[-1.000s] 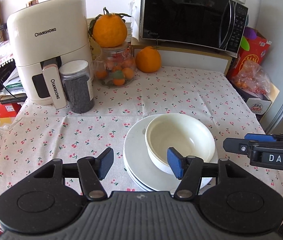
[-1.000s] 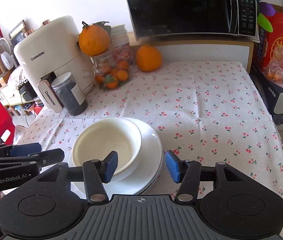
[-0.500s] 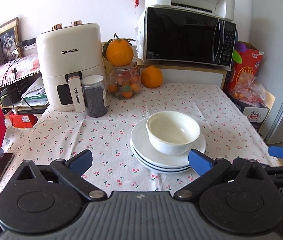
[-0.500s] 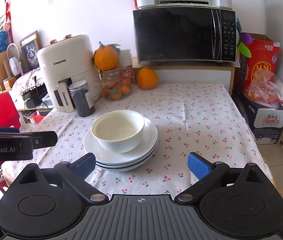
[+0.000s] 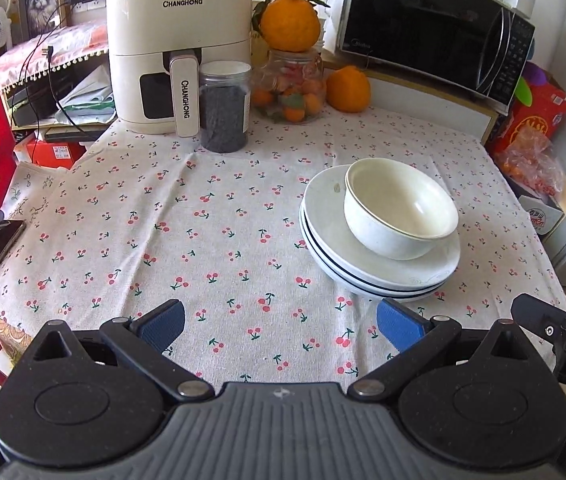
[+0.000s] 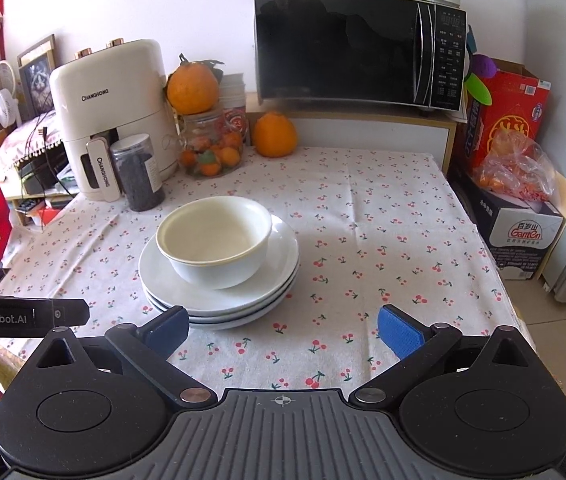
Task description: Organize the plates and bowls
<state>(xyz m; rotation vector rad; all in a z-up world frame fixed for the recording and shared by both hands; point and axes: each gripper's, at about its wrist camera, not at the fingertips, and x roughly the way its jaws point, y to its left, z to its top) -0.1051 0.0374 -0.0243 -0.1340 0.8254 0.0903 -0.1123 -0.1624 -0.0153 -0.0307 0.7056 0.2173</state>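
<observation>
Left wrist view shows my left claw [image 5: 279, 326] spread wide and empty, the bowl [image 5: 399, 220] on plates [image 5: 363, 276] at two o'clock, my right claw [image 5: 563, 328] cut off at the frame edge.

A: How does the left gripper [image 5: 279, 326] stand?

B: Its jaws are spread wide. The two blue pads [image 5: 397, 328] are far from each other and nothing is between them. It points forward and tilts down.

A: And the right gripper [image 6: 281, 330]?

B: The same. Its blue pads [image 6: 399, 330] are wide apart, they press on nothing, and it also tilts down.

A: Do the two grippers touch?

B: No. They are side by side but apart. In the left wrist view the right gripper shows at the right edge. In the right wrist view the left gripper shows at the left edge.
</observation>
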